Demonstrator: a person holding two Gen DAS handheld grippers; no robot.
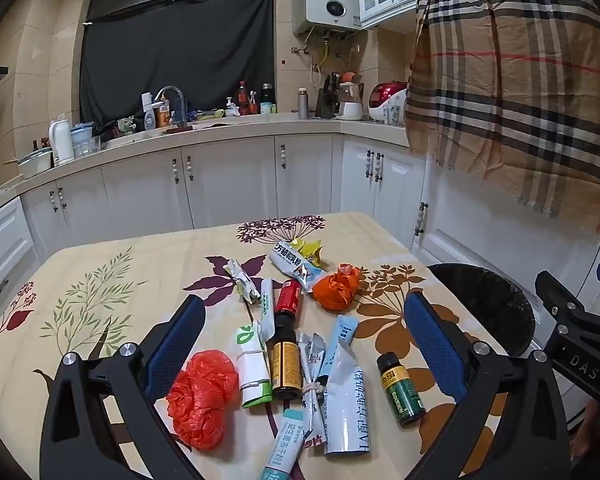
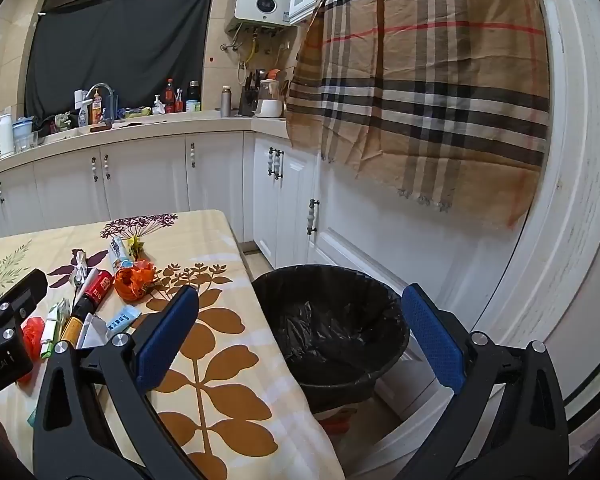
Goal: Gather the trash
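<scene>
Trash lies on the floral table [image 1: 100, 280]: a red plastic bag [image 1: 202, 396], an orange bag [image 1: 336, 286], a dark sauce bottle [image 1: 286, 354], a small green bottle [image 1: 400, 390], a red can [image 1: 289, 295], and several foil and paper sachets [image 1: 344, 392]. My left gripper [image 1: 300, 334] is open and empty above this pile. My right gripper [image 2: 300, 328] is open and empty, above the black-lined bin [image 2: 328, 320] that stands beside the table's right edge [image 2: 256, 320]. The bin [image 1: 484, 304] also shows in the left wrist view.
White kitchen cabinets [image 1: 228, 180] and a cluttered counter [image 1: 180, 124] run behind the table. A plaid cloth [image 2: 420, 80] hangs over a white door at the right. The left gripper's body [image 2: 4, 332] shows at the right wrist view's left edge.
</scene>
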